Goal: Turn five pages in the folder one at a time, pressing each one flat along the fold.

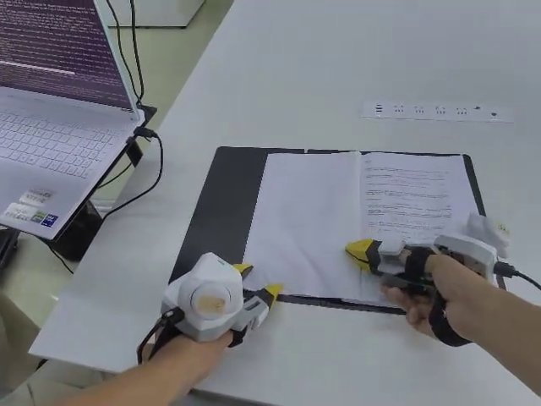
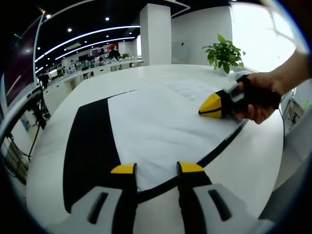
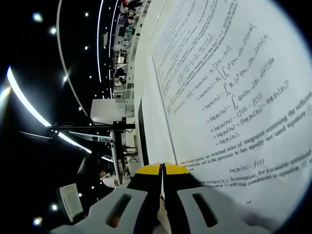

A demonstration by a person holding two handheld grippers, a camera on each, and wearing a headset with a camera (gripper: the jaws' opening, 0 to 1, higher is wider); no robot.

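Right gripper (image 1: 358,251): jaws closed together, tips on page (image 1: 414,194) by fold. Left gripper (image 1: 258,282): jaws narrowly apart at folder (image 1: 215,211) bottom edge.

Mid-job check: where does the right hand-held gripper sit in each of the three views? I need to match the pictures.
Head view: the right hand-held gripper is lower right, its yellow tips at the lower left corner of the printed page.
Left gripper view: upper right, yellow tips pointing left.
Right gripper view: bottom centre, its own jaws closed together.
Shared landmark: the printed page, faint in the left gripper view, large in the right gripper view.
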